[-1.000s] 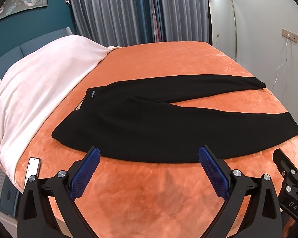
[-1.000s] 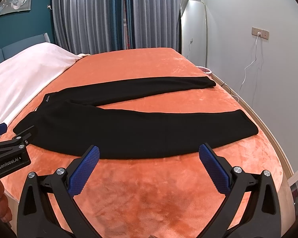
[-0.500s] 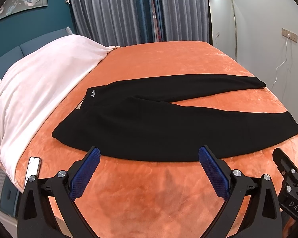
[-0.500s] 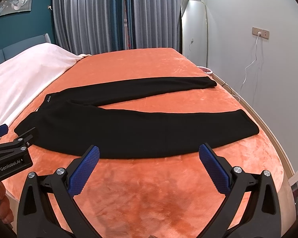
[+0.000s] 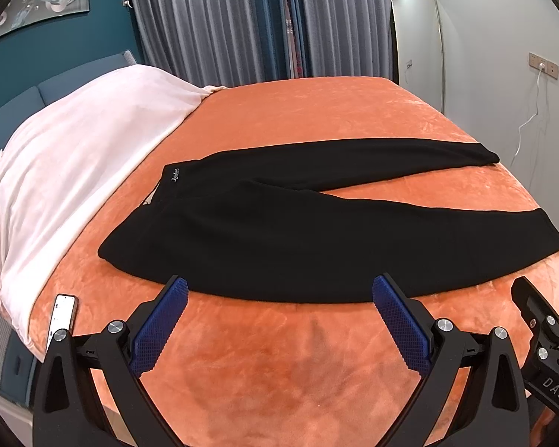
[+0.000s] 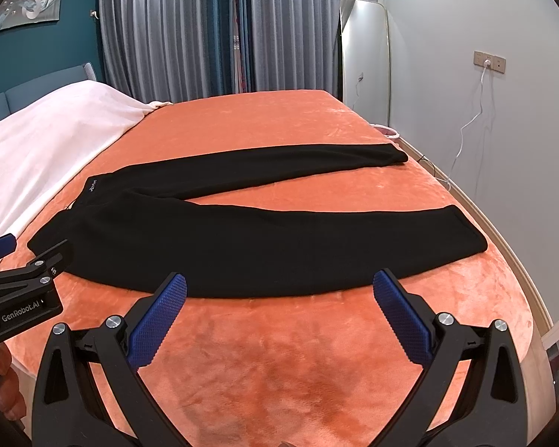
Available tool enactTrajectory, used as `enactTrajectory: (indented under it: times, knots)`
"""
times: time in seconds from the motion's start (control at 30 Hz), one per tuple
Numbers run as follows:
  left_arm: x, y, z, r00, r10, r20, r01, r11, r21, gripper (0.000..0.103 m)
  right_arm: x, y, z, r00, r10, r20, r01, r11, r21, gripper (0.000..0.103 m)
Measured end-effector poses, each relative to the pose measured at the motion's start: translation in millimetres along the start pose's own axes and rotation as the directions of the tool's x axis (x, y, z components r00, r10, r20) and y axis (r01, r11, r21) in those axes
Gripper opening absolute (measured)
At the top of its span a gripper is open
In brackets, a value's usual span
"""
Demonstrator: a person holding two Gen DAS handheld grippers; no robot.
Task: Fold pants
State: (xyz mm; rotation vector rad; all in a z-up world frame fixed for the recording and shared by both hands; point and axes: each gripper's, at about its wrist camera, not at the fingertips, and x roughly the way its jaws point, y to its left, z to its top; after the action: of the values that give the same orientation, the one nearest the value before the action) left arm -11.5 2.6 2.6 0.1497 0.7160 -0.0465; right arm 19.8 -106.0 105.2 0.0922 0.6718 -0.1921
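Observation:
Black pants [image 5: 298,231] [image 6: 264,238] lie flat on the orange bed cover [image 5: 309,354] [image 6: 298,365], waistband to the left, both legs spread apart toward the right. My left gripper [image 5: 279,290] hovers open just short of the near leg's front edge, nothing between its blue pads. My right gripper [image 6: 279,287] is open the same way, a bit further right along that edge, and holds nothing. Each gripper shows at the other view's side edge.
A white blanket [image 5: 74,171] covers the bed's left end. A phone [image 5: 61,314] lies at the near left corner. The bed's right edge [image 6: 503,238] drops to the floor by a wall with a mirror [image 6: 365,59] and a charging cable [image 6: 466,130].
Both views have crept very slightly forward; the pants sit a touch lower in frame. Both grippers stay open and nothing on the bed has moved.

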Motion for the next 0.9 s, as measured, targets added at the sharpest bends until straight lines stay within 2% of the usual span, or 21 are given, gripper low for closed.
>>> enactTrajectory:
  times: [0.9]
  knots:
    - [23, -2, 3, 1.000, 0.000, -0.029, 0.000, 1.000, 0.012, 0.098, 26, -13, -1, 1.000, -0.003, -0.026, 0.003, 1.000, 0.013, 0.098]
